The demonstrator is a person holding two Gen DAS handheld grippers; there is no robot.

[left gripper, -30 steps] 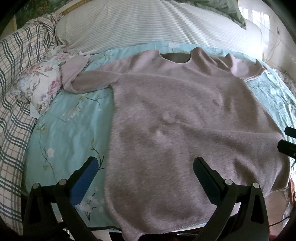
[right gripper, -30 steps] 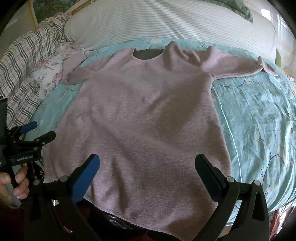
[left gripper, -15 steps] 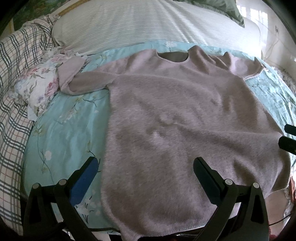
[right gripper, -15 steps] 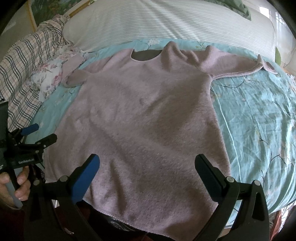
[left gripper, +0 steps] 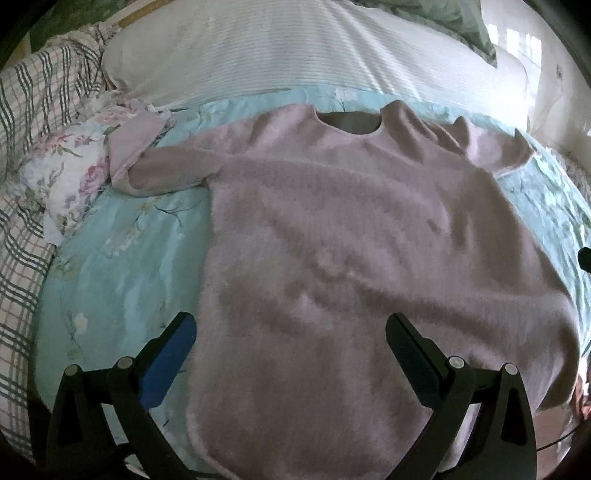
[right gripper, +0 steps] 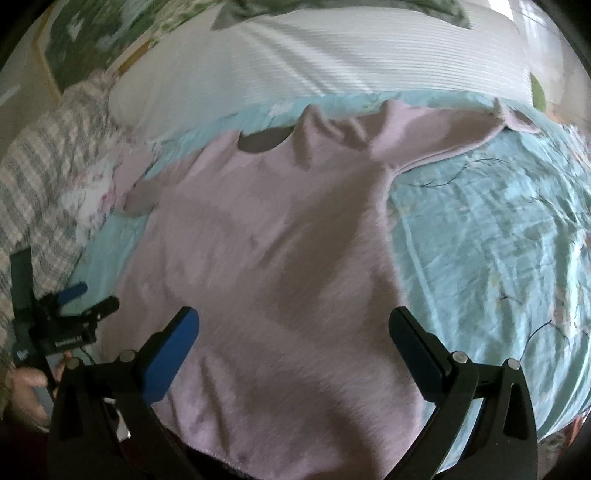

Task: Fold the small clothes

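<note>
A fuzzy pale mauve sweater (left gripper: 351, 240) lies spread flat, front up, on a light blue floral bedsheet (left gripper: 122, 266), neck hole at the far end. Its left sleeve (left gripper: 162, 173) bends back near the floral cloth. Its right sleeve (right gripper: 461, 133) stretches out to the right. My left gripper (left gripper: 290, 336) is open and empty above the sweater's lower left part. My right gripper (right gripper: 293, 332) is open and empty above the lower middle of the sweater (right gripper: 277, 258). The left gripper also shows in the right wrist view (right gripper: 86, 297), at the sweater's left edge.
A white striped pillow (left gripper: 295, 48) lies beyond the sweater. A plaid blanket (left gripper: 22, 206) and a floral cloth (left gripper: 70, 177) lie at the left. A green pillow (left gripper: 443, 18) sits at the far right. The bed's near edge runs under the grippers.
Both grippers have shifted a little to the right and forward over the sweater. The sweater has not moved. The jaws stay open.
</note>
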